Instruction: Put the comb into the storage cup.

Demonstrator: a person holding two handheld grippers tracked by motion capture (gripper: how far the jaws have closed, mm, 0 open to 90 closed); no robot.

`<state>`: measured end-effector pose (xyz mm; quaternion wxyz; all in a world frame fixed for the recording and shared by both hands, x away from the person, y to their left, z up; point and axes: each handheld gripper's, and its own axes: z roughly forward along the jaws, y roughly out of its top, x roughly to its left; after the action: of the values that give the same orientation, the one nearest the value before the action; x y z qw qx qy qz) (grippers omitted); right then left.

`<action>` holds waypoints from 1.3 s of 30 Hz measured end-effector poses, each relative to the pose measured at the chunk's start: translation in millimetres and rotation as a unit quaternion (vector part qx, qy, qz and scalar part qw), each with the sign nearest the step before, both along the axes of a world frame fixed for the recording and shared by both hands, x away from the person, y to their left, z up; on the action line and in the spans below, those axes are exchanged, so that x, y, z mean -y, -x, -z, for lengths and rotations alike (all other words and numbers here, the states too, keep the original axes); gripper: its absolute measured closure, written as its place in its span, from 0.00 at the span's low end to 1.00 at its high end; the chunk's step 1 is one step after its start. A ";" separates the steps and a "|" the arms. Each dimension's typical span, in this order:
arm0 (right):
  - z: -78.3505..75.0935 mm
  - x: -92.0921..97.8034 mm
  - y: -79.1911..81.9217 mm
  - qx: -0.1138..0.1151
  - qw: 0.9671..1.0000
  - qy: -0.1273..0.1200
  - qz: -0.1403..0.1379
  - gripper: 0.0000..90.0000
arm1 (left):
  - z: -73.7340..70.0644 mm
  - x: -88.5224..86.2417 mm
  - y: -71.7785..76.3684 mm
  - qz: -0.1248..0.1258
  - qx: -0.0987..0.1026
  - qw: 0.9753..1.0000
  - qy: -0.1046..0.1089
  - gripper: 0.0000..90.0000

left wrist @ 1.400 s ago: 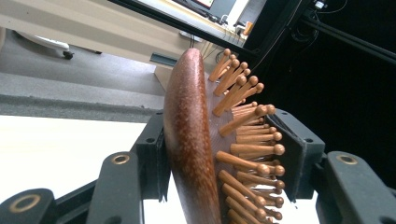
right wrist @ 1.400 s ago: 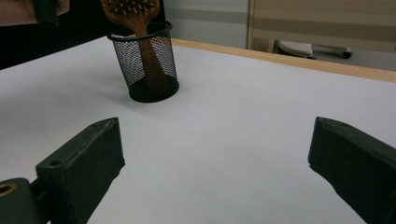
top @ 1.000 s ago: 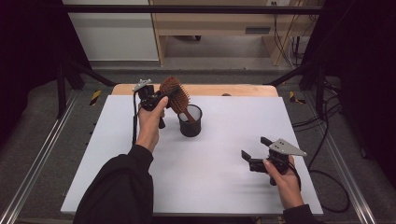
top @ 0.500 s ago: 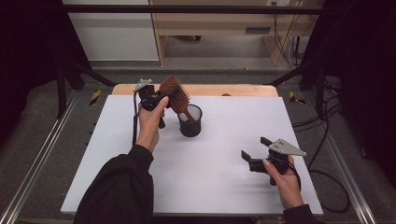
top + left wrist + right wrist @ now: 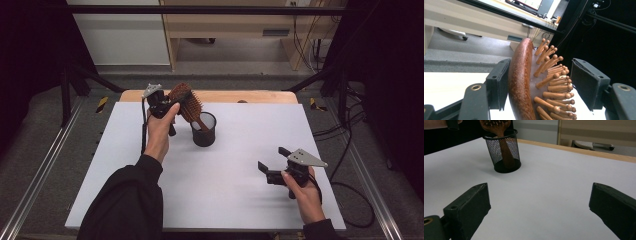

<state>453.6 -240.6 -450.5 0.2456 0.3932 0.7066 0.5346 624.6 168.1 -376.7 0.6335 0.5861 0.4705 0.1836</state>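
A brown wooden hairbrush (image 5: 186, 102) leans with its handle down inside a black mesh cup (image 5: 203, 131) at the back middle of the white table. My left gripper (image 5: 172, 102) is around the brush head. In the left gripper view the brush (image 5: 520, 82) has its back against one jaw, and a narrow gap shows between the bristle tips and the other jaw. My right gripper (image 5: 271, 161) stands open near the front right with nothing between its jaws. In the right gripper view the cup (image 5: 503, 151) and the brush handle (image 5: 505, 150) lie ahead.
The white table top (image 5: 240, 200) is bare apart from the cup, with a wooden strip (image 5: 250, 96) along its far edge. A cable trails off the table's right side. Metal rails run beside the table on the left and right.
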 end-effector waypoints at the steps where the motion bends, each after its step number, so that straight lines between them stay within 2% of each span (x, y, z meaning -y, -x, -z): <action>1: 0.0 -0.1 0.0 0.000 1.000 0.000 0.000 0.04 | -0.3 -0.4 0.2 -0.001 0.001 1.000 -0.001 0.36; 5: 0.1 -0.2 -0.1 0.000 1.000 0.000 0.000 0.04 | -1.5 0.4 1.9 -0.001 0.002 1.000 -0.008 0.28; 10: 0.5 -0.8 -0.8 -0.001 1.000 -0.001 0.000 0.04 | -5.5 2.8 6.4 -0.010 0.011 0.999 -0.035 0.17; 14: 1.8 -1.9 -2.0 -0.003 1.000 0.000 -0.001 0.04 | -9.1 1.2 9.6 -0.014 0.017 0.999 -0.043 0.10; 20: 2.7 -0.6 -1.8 -0.008 1.000 -0.005 0.001 0.03 | -15.6 -3.9 12.6 -0.024 0.020 0.999 -0.035 0.08; 26: 3.9 -1.8 -3.6 -0.012 1.000 -0.003 -0.002 0.04 | -18.4 -2.7 17.1 -0.023 0.030 0.998 -0.051 0.07; 29: 3.2 -1.8 -2.0 -0.011 1.000 -0.004 -0.005 0.04 | -21.1 -1.5 22.9 -0.033 0.045 0.997 -0.051 0.06; 35: 3.5 -1.9 -2.1 -0.012 1.000 -0.004 -0.003 0.04 | -25.8 -2.1 28.2 -0.042 0.052 0.996 -0.055 0.05; 39: 3.0 -2.1 -1.6 -0.010 1.000 -0.004 -0.004 0.04 | -27.5 -3.0 31.8 -0.045 0.058 0.995 -0.066 0.04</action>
<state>455.2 -238.4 -453.5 0.2347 0.3964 0.7086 0.5345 592.8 171.1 -349.2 0.6106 0.5934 0.4457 0.2764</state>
